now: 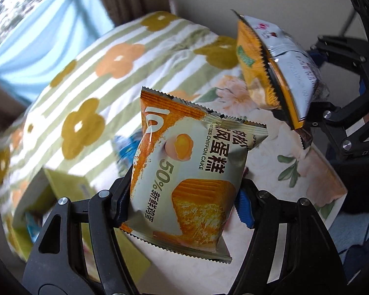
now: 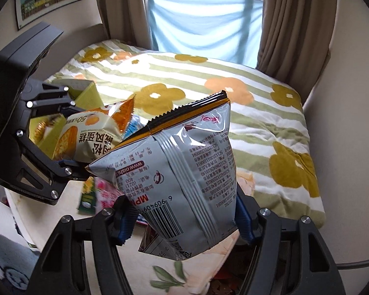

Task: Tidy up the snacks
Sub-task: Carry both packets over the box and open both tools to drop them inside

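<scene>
The left gripper (image 1: 184, 196) tilts steeply down over the floral-clothed table (image 1: 315, 172), its 2 fingers clamped on a chiffon cake packet (image 1: 184, 172) held in the air. The right gripper (image 2: 184, 221), beside it and also angled down, pinches a silver chip bag (image 2: 184, 172). Only the right wrist view shows the yellow-green box (image 2: 86, 95) behind the left gripper and the loose packets (image 2: 96, 194) on the table.

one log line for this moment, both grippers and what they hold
left gripper: shut on chiffon cake packet | right gripper: shut on silver snack bag | both held above table
</scene>
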`<state>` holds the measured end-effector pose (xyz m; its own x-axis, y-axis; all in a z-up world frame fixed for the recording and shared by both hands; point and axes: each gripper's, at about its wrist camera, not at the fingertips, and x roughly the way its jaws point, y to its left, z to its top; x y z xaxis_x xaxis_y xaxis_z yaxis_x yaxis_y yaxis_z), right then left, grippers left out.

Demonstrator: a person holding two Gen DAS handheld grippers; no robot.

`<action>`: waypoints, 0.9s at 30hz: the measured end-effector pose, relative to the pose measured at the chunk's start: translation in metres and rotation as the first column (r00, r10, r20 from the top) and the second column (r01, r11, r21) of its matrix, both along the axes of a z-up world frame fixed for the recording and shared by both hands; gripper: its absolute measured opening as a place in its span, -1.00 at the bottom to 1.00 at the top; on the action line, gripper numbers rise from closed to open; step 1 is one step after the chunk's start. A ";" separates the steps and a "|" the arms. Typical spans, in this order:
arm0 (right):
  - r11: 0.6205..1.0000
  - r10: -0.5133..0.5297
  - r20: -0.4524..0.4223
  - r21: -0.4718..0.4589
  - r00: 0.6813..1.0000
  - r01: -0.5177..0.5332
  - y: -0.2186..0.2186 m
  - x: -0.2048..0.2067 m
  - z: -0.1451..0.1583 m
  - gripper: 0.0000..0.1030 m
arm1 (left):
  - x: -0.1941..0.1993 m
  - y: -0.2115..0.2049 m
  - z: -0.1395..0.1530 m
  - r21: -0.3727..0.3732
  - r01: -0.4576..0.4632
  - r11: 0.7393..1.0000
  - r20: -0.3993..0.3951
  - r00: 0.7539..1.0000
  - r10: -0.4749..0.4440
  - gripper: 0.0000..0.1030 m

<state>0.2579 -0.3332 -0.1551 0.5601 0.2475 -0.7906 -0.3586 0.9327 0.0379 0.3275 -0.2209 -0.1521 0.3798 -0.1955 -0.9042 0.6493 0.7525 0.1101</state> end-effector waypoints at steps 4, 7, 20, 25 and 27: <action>0.998 0.044 0.029 0.041 0.999 -0.045 0.026 0.003 0.020 0.22 | -0.007 0.049 0.015 -0.036 -0.133 0.991 0.017 0.991 0.133 0.26; 0.996 0.082 0.055 0.040 0.995 -0.084 0.053 0.005 0.034 0.22 | -0.010 0.088 0.025 -0.050 -0.215 0.975 0.035 0.975 0.217 0.26; 0.980 0.154 0.067 0.119 0.986 -0.161 0.212 0.018 0.058 0.22 | -0.013 0.267 0.037 -0.093 -0.413 0.906 0.054 0.906 0.419 0.26; 0.976 0.168 0.038 0.137 0.985 -0.171 0.269 0.023 0.053 0.22 | -0.010 0.324 0.027 -0.088 -0.449 0.889 0.042 0.890 0.454 0.26; 0.976 0.170 0.023 0.137 0.985 -0.172 0.288 0.026 0.048 0.22 | -0.007 0.343 0.020 -0.083 -0.460 0.884 0.030 0.886 0.464 0.26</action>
<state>0.2841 -0.0450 -0.1068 0.5087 0.4468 -0.7359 -0.5135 0.8435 0.1572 0.3209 0.1224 -0.1321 0.4850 -0.0503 -0.8731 0.2218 0.9728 0.0671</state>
